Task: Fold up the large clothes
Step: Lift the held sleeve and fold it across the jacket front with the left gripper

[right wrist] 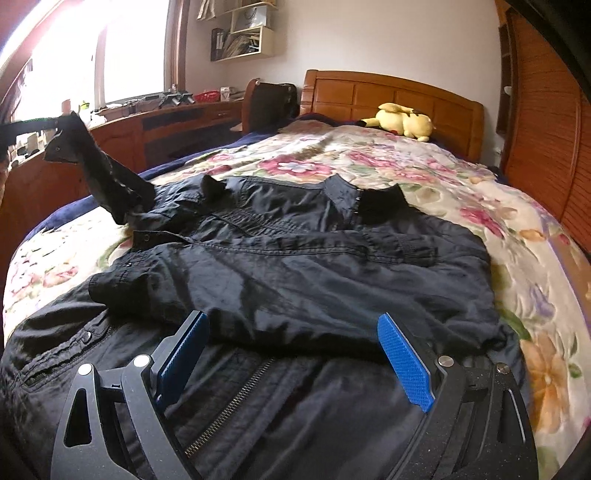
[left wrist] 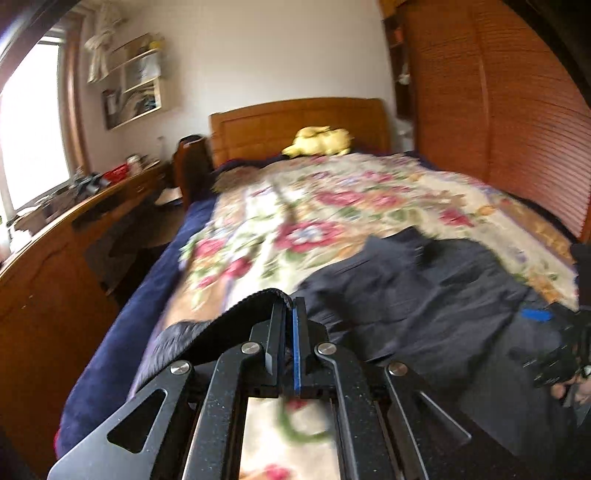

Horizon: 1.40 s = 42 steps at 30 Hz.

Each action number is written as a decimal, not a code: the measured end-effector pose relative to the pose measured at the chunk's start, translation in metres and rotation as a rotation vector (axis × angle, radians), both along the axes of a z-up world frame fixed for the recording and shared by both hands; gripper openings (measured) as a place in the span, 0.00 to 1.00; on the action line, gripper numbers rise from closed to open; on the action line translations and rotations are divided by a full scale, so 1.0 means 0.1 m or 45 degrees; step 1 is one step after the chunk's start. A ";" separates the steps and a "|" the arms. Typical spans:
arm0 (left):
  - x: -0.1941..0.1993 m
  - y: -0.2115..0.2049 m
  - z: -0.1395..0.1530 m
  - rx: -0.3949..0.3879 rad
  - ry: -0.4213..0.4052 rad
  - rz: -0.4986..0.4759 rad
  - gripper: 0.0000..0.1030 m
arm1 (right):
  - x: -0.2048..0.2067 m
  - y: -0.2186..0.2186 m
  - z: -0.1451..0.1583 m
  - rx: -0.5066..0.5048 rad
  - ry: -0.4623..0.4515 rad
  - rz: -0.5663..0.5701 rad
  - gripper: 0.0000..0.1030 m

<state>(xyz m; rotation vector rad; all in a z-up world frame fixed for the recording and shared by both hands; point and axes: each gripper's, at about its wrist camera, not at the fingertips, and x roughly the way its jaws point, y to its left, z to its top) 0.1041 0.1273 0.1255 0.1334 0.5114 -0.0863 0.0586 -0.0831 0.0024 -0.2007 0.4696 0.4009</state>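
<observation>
1. The black jacket (right wrist: 295,266) lies spread on the floral bedspread (right wrist: 424,173), collar toward the wooden headboard (right wrist: 391,96). Its cloth is thin, crinkled and faintly shiny, with a ribbed collar, snap studs and a metal zipper (right wrist: 229,406) running down the front.
2. The right gripper (right wrist: 291,332) hovers low over the jacket's lower front, its 2 fingers spread wide apart; the blue pads (right wrist: 406,365) are finely textured and touch nothing.
3. The left gripper (left wrist: 290,314) has its fingers pressed together on a ribbed black edge of the jacket (left wrist: 424,295), which curls over the left finger.
4. Only the right wrist view shows the sleeve (right wrist: 107,177) lifted off the bed at the left, rising toward the left gripper (right wrist: 22,129) at the frame edge; the exact grip point is too small to tell there.
5. The left wrist view is motion-blurred and shows the jacket only as a dark mass at the right, with the other gripper (left wrist: 565,354) at its far right edge.
6. A yellow plush toy (right wrist: 402,120) rests by the headboard; a wooden desk (right wrist: 177,122) with clutter runs beneath the bright window (right wrist: 74,55), wall shelves (right wrist: 247,33) hang above it, and a slatted wooden wardrobe (left wrist: 498,122) stands at the right.
</observation>
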 end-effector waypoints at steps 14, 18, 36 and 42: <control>-0.28 -1.36 0.21 -0.029 -0.047 -0.348 0.03 | -0.15 -0.37 0.09 0.067 -0.006 -0.060 0.90; -0.26 -1.49 0.06 -0.006 -0.018 -0.345 0.03 | -0.16 -0.43 0.10 0.094 0.000 -0.070 0.90; -0.83 -1.13 -0.60 -0.110 0.005 -0.267 0.69 | -0.17 -0.51 0.06 0.107 0.021 -0.092 0.90; -0.93 -0.85 -0.79 -0.149 -0.007 -0.176 0.76 | -0.23 -0.40 0.03 0.069 0.010 -0.059 0.90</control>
